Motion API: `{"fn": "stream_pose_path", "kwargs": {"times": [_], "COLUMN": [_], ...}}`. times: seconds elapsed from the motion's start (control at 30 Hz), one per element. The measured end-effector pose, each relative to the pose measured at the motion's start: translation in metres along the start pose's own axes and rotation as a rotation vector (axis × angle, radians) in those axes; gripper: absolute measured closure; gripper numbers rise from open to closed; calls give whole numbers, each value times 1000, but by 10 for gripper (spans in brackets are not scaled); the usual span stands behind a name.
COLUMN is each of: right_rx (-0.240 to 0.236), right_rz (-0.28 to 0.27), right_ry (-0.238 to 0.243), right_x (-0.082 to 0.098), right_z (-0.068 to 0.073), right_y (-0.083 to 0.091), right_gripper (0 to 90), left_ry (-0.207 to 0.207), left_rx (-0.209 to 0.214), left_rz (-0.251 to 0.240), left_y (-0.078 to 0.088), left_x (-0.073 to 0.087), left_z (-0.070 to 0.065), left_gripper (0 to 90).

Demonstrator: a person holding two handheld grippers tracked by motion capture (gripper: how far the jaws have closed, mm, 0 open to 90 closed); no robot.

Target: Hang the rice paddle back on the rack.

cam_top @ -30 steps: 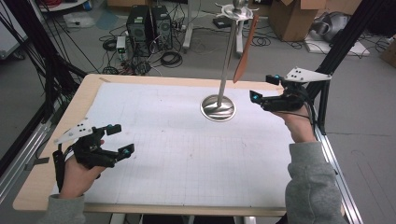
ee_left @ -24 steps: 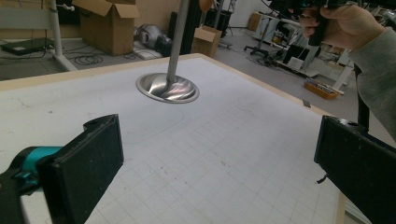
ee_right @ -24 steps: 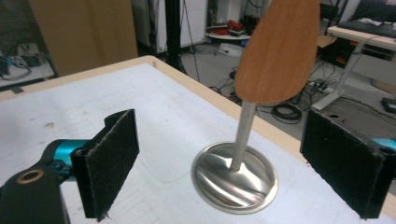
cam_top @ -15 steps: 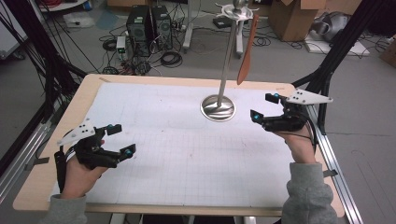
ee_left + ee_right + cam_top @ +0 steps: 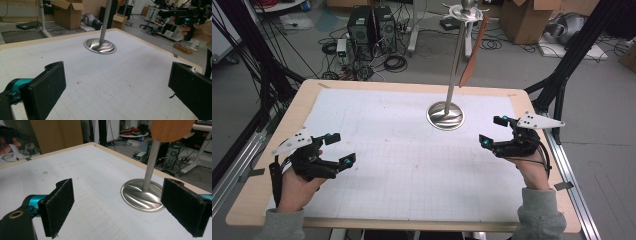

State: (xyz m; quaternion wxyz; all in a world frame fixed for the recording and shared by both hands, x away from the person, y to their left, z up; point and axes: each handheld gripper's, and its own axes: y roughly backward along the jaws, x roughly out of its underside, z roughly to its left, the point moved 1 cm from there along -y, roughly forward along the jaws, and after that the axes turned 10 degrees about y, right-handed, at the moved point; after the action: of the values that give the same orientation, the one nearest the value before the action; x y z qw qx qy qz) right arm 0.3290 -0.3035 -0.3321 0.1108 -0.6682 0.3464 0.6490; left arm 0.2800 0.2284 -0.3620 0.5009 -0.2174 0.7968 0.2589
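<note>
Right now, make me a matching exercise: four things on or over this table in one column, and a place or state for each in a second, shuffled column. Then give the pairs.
Column one:
1. left hand-held gripper
2. right hand-held gripper
3. metal stand
4. wooden paddle

Column two:
A. hangs from the top of the pole
B. open, over the near left of the white mat
C. round base on the far part of the mat
D. open, near the table's right edge, beside the base

Pairs: 1-B, 2-D, 3-C, 4-A
</note>
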Motion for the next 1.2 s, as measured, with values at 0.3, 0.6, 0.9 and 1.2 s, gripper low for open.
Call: {"fn": "stream_pose_path", "kwargs": {"times": [0.3, 0.6, 0.9, 1.2], "right_rx": [21, 40, 64, 122], "right_rz": [10, 0, 18, 4], "right_ry": [-18, -36, -31, -57], "right_x": [15, 29, 41, 55], "right_z": [5, 5, 6, -5], "right_y": [2, 11, 14, 21], "right_gripper": [106, 107, 106, 106], "left_ry": [-4, -14, -10, -1], "left_rx": [2, -10, -14, -47], "left_rz": [10, 20, 20, 2], "left_y": [-1, -3, -3, 2], "left_x": [1, 2, 3, 5], "left_z": [0, 0, 2, 11], "left_gripper": [17, 17, 17, 17]}}
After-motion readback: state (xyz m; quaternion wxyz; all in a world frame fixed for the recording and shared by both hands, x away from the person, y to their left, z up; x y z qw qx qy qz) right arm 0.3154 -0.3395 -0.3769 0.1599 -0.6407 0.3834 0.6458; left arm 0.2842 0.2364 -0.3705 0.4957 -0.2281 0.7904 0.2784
